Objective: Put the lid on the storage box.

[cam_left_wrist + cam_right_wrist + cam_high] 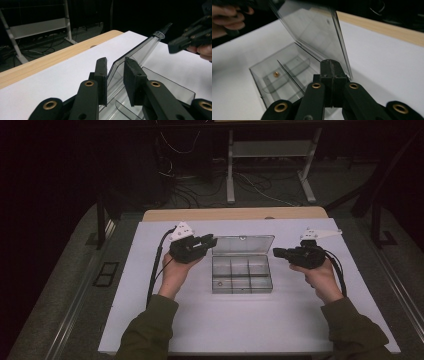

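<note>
A clear plastic compartment box point(242, 275) sits mid-table on the white sheet, its lid point(243, 245) raised and leaning back. A small brass piece point(276, 74) lies in one compartment. My left gripper point(212, 240) is at the lid's left corner. In the left gripper view the lid's edge point(140, 50) stands between the jaws point(115, 65), close to the left pad, with a gap to the right pad. My right gripper point(276, 252) hovers just right of the box, its jaws point(331, 62) pressed together with nothing between them, pointing at the lid point(312, 30).
The white sheet point(250, 320) covers a wooden table whose far edge point(235, 214) shows at the back. Behind it stand a white shelf frame point(270, 150) and floor cables. The right gripper point(190, 37) appears far off in the left gripper view.
</note>
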`<state>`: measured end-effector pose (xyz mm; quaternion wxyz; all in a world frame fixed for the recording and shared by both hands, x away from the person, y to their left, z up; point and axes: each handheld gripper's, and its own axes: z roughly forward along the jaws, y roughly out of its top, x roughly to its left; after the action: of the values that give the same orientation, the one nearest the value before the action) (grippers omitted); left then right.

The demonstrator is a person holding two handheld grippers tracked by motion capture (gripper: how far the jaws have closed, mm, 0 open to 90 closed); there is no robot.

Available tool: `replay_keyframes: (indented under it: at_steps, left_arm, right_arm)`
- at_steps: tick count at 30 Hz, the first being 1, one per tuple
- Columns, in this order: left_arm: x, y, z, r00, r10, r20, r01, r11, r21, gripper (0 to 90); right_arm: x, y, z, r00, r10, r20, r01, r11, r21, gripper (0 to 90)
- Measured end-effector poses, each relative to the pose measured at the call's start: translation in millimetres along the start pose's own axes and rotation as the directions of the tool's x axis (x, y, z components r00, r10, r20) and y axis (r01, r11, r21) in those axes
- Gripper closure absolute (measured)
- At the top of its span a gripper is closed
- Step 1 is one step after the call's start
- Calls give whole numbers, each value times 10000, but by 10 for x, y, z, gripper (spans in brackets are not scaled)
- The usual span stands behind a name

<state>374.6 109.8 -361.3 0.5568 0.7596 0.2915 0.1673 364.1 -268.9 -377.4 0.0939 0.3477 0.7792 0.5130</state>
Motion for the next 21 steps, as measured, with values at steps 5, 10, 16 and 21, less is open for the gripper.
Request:
replay_keyframes:
  at_steps: [5, 10, 16, 21]
  left_arm:
    - [-38, -18, -23, 10000, 70, 31, -70, 9999, 87, 699]
    - [-71, -40, -46, 10000, 72, 52, -73, 9998, 174, 686]
    - [-107, -75, -83, 9998, 149, 134, -153, 9994, 303, 666]
    - [-118, -92, -131, 9999, 60, 153, -64, 9995, 319, 623]
  right_arm:
    - [56, 39, -30, 9997, -155, -208, 150, 9996, -232, 893]
    - [99, 73, -39, 9991, -228, -354, 213, 9988, -438, 893]
    - [120, 72, -25, 9987, -304, -418, 286, 9986, -437, 893]
    - [128, 54, -21, 9986, -311, -422, 297, 9990, -345, 893]
